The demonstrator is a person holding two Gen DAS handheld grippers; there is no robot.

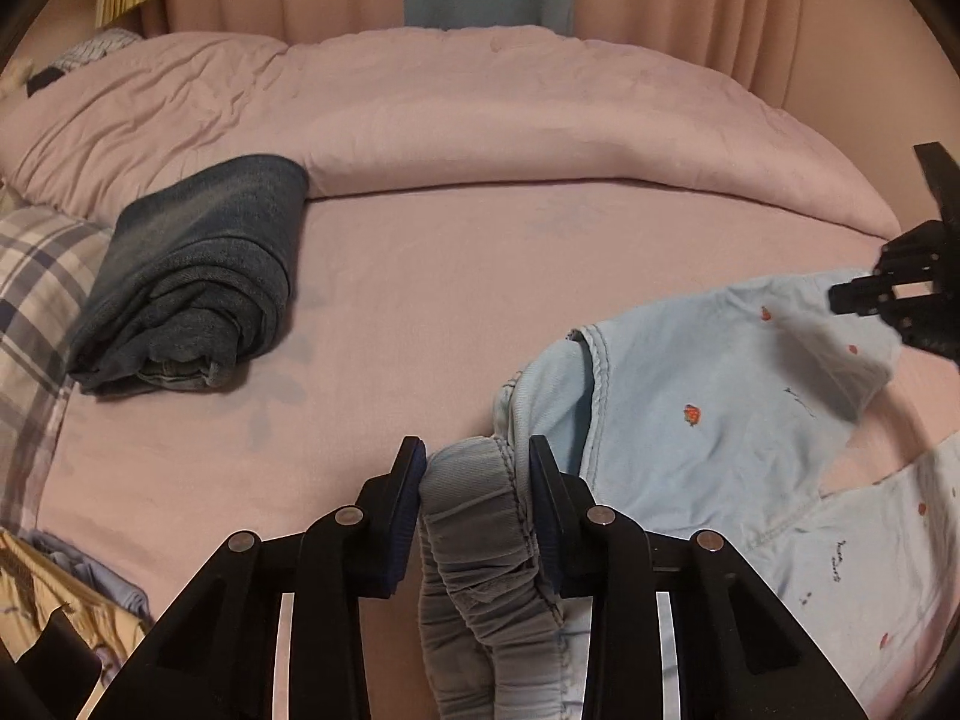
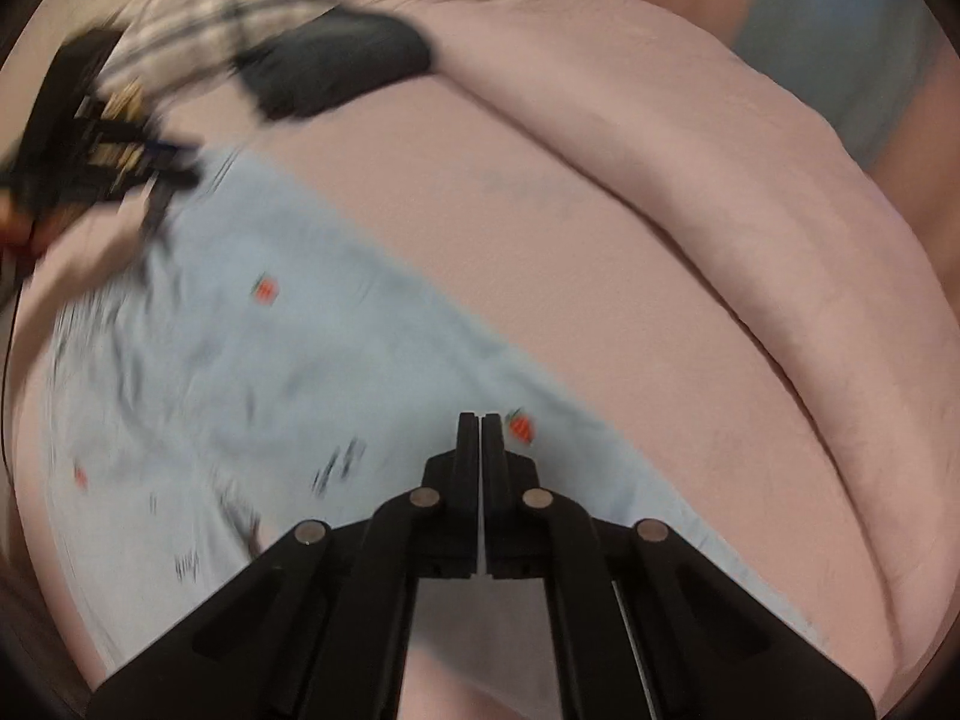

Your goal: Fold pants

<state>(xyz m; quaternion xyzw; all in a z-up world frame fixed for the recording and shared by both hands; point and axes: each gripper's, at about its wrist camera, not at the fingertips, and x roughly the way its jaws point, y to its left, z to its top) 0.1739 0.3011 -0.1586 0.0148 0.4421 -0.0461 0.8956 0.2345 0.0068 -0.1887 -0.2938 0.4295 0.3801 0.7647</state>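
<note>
my left gripper is clamping the gathered waistband of the light blue pants. my right gripper is pinched nearly closed over the pants; whether it is gripping cloth i cannot tell. the pants are lying rumpled and mostly unfolded on the pink sheet, so i'm judging the folding as barely begun. a folded dark garment is sitting well apart to the left. bare sheet is stretching ahead to the rolled duvet, leaving room.
</note>
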